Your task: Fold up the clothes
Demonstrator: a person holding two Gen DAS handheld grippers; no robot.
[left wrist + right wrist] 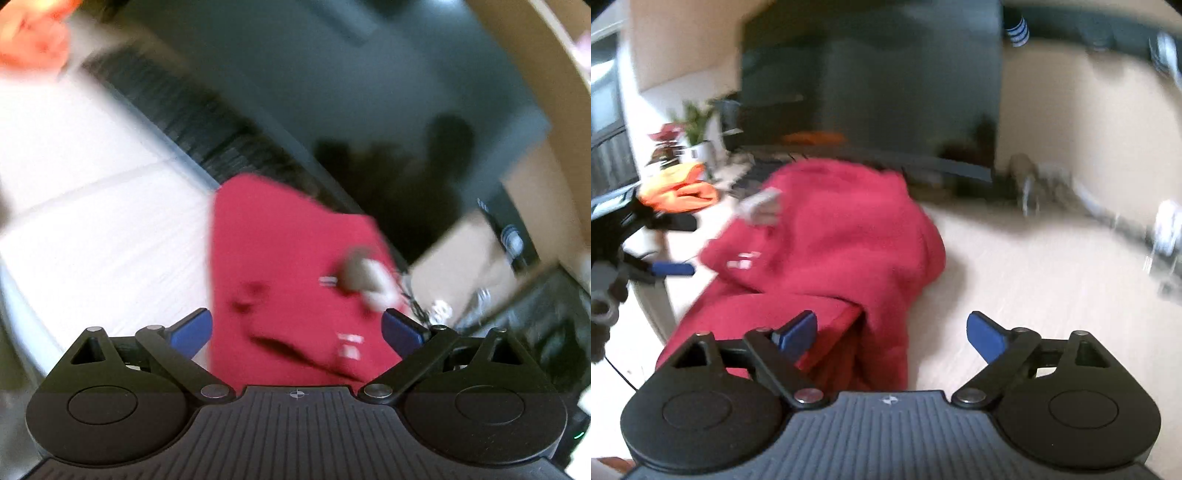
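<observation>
A red garment with a grey and white print (pixel 288 266) lies bunched on the white table (pixel 92 206). Both views are motion-blurred. My left gripper (pixel 297 328) is open, its blue fingertips either side of the garment's near part, nothing held. In the right wrist view the same red garment (pixel 842 240) lies heaped on the pale table (pixel 1015 277). My right gripper (pixel 892 332) is open over the garment's near right edge, with its left fingertip above the cloth. The left gripper shows at the left edge there (pixel 674 268).
An orange garment (pixel 677 188) lies at the table's far left, also in the left wrist view (pixel 33 40). A dark screen (pixel 871 85) stands behind, with a keyboard (pixel 192 114) in front. Potted plants (pixel 690 129) stand at the back left. A cardboard box (pixel 461 266) sits beyond the garment.
</observation>
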